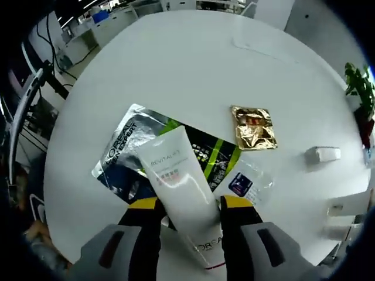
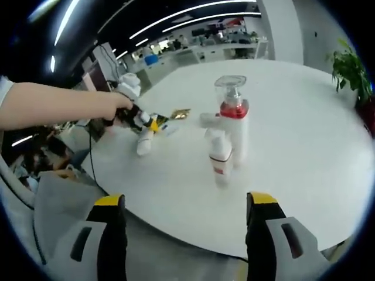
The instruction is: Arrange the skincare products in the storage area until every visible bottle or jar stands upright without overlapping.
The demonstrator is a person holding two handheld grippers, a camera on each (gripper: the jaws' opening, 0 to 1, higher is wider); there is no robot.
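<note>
My left gripper (image 1: pixel 190 205) is shut on a white Revitalift tube (image 1: pixel 179 181), which runs between its yellow-tipped jaws. Under the tube, a black and green sachet pack (image 1: pixel 126 149) lies flat on the white round table (image 1: pixel 193 64). In the right gripper view a hand holds that left gripper (image 2: pixel 137 120), and the tube (image 2: pixel 145 142) slants down to the tabletop. My right gripper (image 2: pixel 186 205) is open above the table's near edge, holding nothing. Ahead of it stand a tall white pump bottle (image 2: pixel 234 126) with a red collar and a smaller white bottle (image 2: pixel 220 159), close together.
A gold foil sachet (image 1: pixel 253 127) and a small clear sachet with a dark label (image 1: pixel 241 184) lie right of the tube. A small white object (image 1: pixel 322 154) sits further right. A potted plant (image 2: pixel 351 73) stands beyond the table. Desks and cables lie off the left edge.
</note>
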